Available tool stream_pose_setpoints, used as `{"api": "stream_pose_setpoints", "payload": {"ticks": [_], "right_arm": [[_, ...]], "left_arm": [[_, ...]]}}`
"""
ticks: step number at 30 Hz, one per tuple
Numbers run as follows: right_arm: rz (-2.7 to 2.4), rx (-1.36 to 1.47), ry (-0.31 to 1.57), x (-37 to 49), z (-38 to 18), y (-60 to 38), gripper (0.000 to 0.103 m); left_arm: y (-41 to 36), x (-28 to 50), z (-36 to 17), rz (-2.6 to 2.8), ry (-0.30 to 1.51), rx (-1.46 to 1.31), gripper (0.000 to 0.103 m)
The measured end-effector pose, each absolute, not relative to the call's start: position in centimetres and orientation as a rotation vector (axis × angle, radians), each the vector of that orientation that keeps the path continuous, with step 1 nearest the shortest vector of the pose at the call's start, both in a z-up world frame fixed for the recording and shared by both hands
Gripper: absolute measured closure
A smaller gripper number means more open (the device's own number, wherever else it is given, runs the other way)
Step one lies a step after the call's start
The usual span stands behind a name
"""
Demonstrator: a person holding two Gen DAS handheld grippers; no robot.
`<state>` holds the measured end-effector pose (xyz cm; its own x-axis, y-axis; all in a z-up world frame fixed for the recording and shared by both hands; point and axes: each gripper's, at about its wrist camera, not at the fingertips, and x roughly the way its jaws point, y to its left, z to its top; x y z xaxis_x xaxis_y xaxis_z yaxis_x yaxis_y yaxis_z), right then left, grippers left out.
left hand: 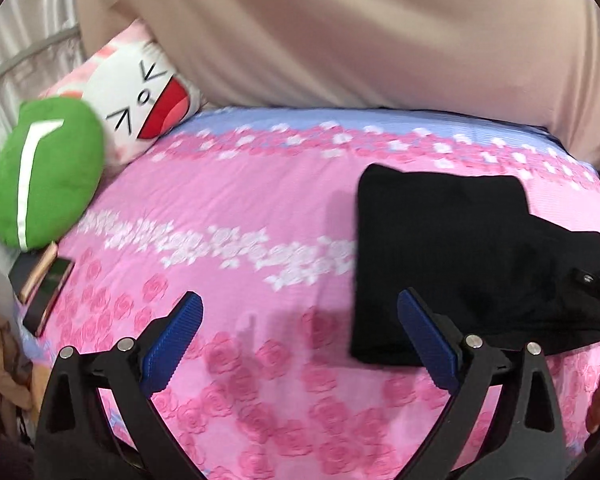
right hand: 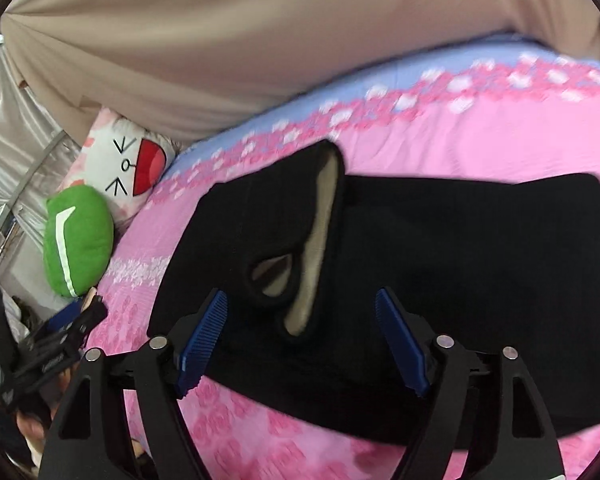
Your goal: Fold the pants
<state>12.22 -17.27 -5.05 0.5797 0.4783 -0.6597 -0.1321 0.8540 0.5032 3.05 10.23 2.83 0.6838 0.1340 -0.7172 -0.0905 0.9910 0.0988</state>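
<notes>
The black pants [left hand: 452,264] lie folded in a compact bundle on the pink flowered bed cover [left hand: 228,208], at the right in the left wrist view. My left gripper [left hand: 300,320] is open and empty, held above the cover just left of the pants' near edge. In the right wrist view the pants [right hand: 440,280] fill the middle, with a pale lining [right hand: 320,216] showing at a fold. My right gripper [right hand: 300,312] is open and empty, hovering over the pants' near edge. The left gripper [right hand: 68,320] shows at the far left of that view.
A green cushion [left hand: 48,172] and a white cartoon-face pillow [left hand: 140,92] sit at the bed's far left. Some flat dark items [left hand: 44,288] lie by the left edge. A beige curtain [left hand: 340,32] hangs behind the bed.
</notes>
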Motion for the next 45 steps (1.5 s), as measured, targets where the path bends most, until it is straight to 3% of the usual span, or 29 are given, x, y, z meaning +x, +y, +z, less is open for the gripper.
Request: {"api": "stream_pose_setpoints", "payload": {"ticks": [3, 5, 6, 11, 16, 18, 22, 24, 26, 28, 29, 37, 43, 44, 45], "right_arm": [[0.418, 0.5, 0.931, 13.7, -6.2, -15.6, 0.029], [0.429, 0.466, 0.923, 13.9, -6.1, -13.8, 0.057], [0.41, 0.419, 0.916, 14.0, -5.9, -13.1, 0.08], [0.445, 0.4, 0.762, 12.7, -0.1, -13.8, 0.087], [0.255, 0.349, 0.582, 7.0, 5.6, -23.1, 0.086], [0.132, 0.348, 0.624, 5.8, 3.9, -26.3, 0.084], [-0.071, 0.394, 0.841, 6.0, -4.8, -31.1, 0.08], [-0.043, 0.45, 0.816, 5.6, -6.6, -31.8, 0.076], [-0.044, 0.453, 0.802, 5.2, -5.6, -32.0, 0.07], [-0.076, 0.436, 0.767, 4.6, -4.5, -32.5, 0.043], [-0.091, 0.419, 0.756, 4.5, -4.2, -32.9, 0.039], [-0.053, 0.508, 0.859, 5.8, -7.3, -33.3, 0.034], [-0.007, 0.6, 0.863, 6.3, -8.5, -33.4, 0.032], [-0.007, 0.599, 0.86, 6.4, -8.5, -33.3, 0.032], [-0.007, 0.593, 0.856, 6.5, -8.4, -33.1, 0.033]], "left_arm": [[11.7, 2.6, 2.6, 0.127, 0.814, 0.048, 0.007], [12.1, 2.4, 2.7, 0.123, 0.812, 0.04, 0.007], [12.1, 2.6, 2.8, 0.121, 0.812, 0.037, 0.007], [11.8, 2.6, 3.7, 0.094, 0.808, 0.009, 0.007], [10.6, 2.4, 4.5, 0.053, 0.78, -0.004, 0.005], [9.4, 2.8, 3.9, 0.031, 0.801, 0.003, 0.005], [6.4, 3.7, 2.4, -0.016, 0.839, 0.023, 0.005], [4.5, 4.3, 1.7, -0.044, 0.865, 0.037, 0.005], [3.3, 4.7, 1.3, -0.064, 0.883, 0.042, 0.005], [2.3, 5.3, 0.7, -0.088, 0.905, 0.025, 0.005], [1.9, 5.6, 0.4, -0.101, 0.923, 0.01, 0.005], [-0.8, 8.5, -2.7, -0.182, 1.023, -0.08, 0.005], [0.6, 11.2, -5.1, -0.308, 1.121, -0.316, 0.005], [0.4, 11.2, -4.8, -0.315, 1.102, -0.302, 0.009], [-0.2, 11.3, -4.8, -0.351, 1.099, -0.28, 0.022]]}}
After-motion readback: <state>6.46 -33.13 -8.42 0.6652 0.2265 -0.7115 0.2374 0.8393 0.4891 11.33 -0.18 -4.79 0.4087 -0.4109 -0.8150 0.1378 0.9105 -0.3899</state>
